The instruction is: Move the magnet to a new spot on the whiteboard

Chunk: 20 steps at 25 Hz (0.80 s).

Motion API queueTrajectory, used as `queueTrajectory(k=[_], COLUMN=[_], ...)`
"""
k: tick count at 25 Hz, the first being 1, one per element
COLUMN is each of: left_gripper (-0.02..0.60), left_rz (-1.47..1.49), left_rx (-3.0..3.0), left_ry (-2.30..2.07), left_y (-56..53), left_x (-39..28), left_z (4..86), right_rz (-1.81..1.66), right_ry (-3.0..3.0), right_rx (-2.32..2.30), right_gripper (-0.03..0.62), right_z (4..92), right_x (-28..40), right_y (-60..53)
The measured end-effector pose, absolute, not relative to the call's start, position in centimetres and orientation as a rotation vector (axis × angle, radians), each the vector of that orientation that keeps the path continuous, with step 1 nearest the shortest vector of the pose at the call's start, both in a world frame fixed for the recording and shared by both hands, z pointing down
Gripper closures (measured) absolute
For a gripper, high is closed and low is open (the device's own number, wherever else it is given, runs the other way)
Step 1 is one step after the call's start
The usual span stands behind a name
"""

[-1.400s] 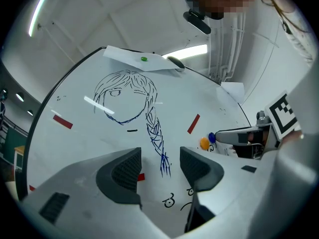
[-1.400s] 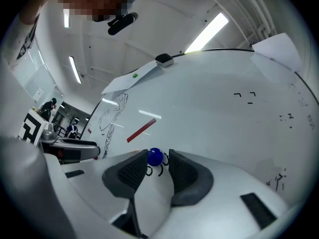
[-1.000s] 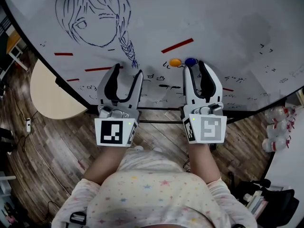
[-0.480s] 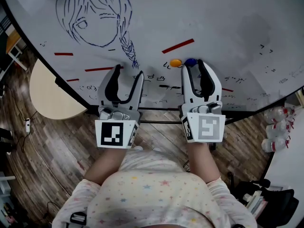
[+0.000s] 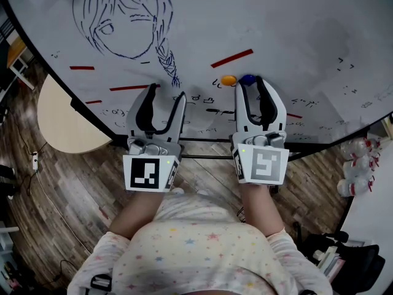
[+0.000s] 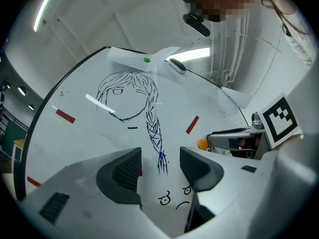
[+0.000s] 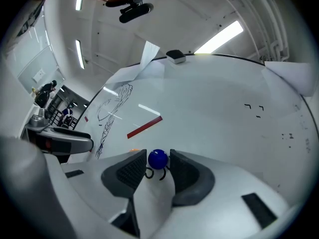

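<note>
A round blue magnet sits on the whiteboard, just right of an orange magnet. My right gripper has its jaws narrowed onto the blue magnet. In the right gripper view the blue magnet lies between the two pad tips of the right gripper, over a small black scribble. My left gripper is open and held close to the board below the drawn braid. Nothing lies between the jaws of the left gripper.
A blue drawing of a girl's head fills the board's upper left. Red strips and small black marks dot the board. A beige round table stands at left, and bottles on a white surface at right.
The right gripper has shifted slightly left, with its tips still at the blue magnet. The magnet and the left gripper have not visibly moved.
</note>
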<state>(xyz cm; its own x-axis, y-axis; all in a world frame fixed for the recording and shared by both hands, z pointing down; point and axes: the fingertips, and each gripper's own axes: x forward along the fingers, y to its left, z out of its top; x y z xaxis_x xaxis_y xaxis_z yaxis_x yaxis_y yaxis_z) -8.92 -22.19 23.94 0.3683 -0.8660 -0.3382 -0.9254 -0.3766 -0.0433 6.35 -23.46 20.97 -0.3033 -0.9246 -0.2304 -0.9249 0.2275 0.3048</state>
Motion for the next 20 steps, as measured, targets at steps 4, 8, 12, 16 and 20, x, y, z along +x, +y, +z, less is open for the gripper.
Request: queueTrajectory(k=[4,8,12,16,20], left_gripper=[0.360,0.360,0.362,0.362,0.362], left_rz=[0.380,0.378,0.374,0.372,0.373], left_rx=[-2.411,-2.414,-2.419,-2.422,-2.425], left_ry=[1.606,1.603,1.603,1.602,1.600], left_y=[-22.35,-22.39,-22.47,-22.59,-22.75], left_x=[-8.98,-8.93,-9.01,-9.19,-9.30], left_z=[24.26,24.38,24.53,24.61,24.64], right_rz=[0.640,0.685,0.694,0.684,0.654], right_ry=[2.447,2.421,2.400,2.397,2.405], right_rx=[-1.896,-1.932,-1.945,-1.937,-1.939], right_gripper=[0.453,0.454,0.457,0.471,0.473], right_z=[21.02,20.87,20.79,20.81,21.04], right_x=[6.33,6.24,6.25,6.15,6.20], right_y=[-23.56,-23.65,-23.66,-23.61,-23.62])
